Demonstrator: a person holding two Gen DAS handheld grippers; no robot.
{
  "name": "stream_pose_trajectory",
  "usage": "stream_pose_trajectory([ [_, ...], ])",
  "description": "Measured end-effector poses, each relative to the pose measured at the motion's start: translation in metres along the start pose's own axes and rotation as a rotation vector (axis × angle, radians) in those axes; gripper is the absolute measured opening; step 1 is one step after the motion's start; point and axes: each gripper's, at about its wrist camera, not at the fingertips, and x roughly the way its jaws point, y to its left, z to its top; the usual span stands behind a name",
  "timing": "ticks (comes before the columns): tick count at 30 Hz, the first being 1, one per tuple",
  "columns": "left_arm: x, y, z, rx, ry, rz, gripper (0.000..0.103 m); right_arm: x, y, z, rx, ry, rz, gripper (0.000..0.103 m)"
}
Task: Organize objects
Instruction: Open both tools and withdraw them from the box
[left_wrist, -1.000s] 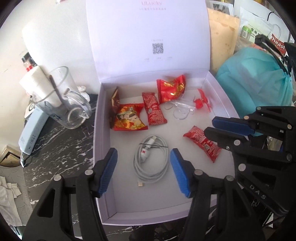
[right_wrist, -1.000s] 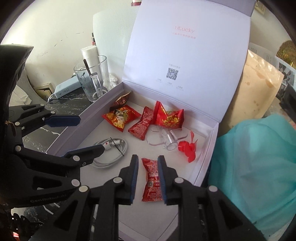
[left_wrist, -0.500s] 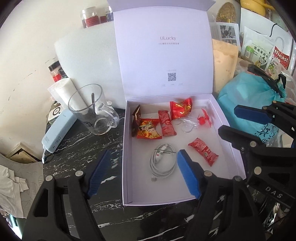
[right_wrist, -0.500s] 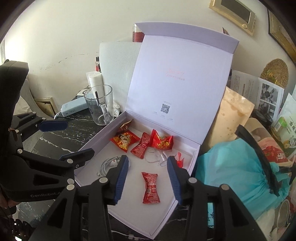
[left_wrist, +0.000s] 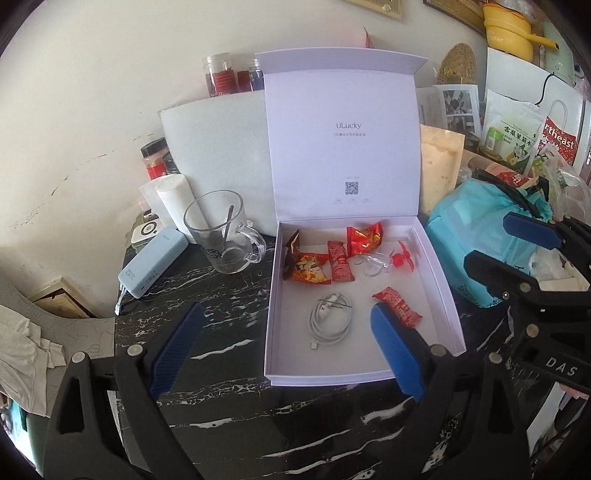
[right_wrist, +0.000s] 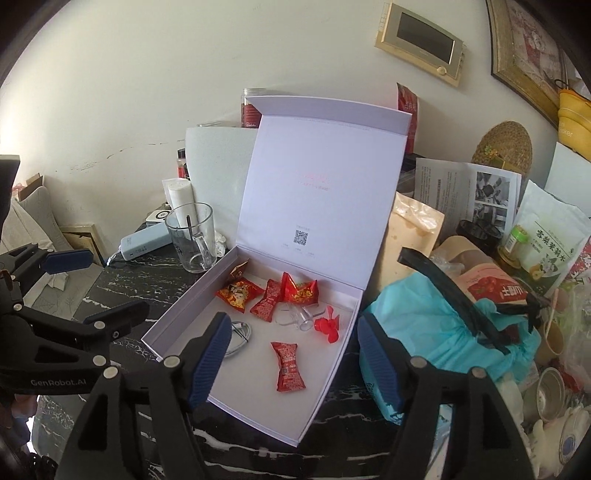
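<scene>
"ulucky" on box lid (left_wrist: 341, 147), "genrobot.ai" on left gripper (right_wrist: 92, 291), "das" on right gripper (left_wrist: 517, 254)

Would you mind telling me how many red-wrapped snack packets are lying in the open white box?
4: three in a row near the hinge, a cartoon-printed packet, a narrow one and a crinkled one; one alone nearer the front. A brown wrapper stands beside them.

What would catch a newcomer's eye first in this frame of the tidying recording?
The open pale lilac cardboard gift box in the middle of the black marbled tabletop, its lid standing upright, draws the eye first. Inside it, bright red snack packets cluster near the hinge beside a small red plastic fan, with a coiled white charging cable nearer the front. To the box's left stands a clear glass mug holding a spoon.
</scene>
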Motion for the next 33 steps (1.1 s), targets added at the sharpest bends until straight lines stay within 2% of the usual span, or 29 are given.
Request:
stream_pose_trajectory([
  [6,-0.017,-0.001,-0.012,-0.029,-0.002,-0.009,0.093,-0.018,0.0,-0.015,0.021,0.015,-0.015,0.073],
  [18,-0.043,-0.004,-0.04,-0.059,0.015,0.019,0.093,-0.047,0.005,-0.048,0.034,0.031,-0.032,0.074],
  [33,-0.058,-0.019,-0.086,-0.075,0.059,0.034,0.093,-0.062,0.007,-0.094,0.064,0.07,-0.041,0.074],
])
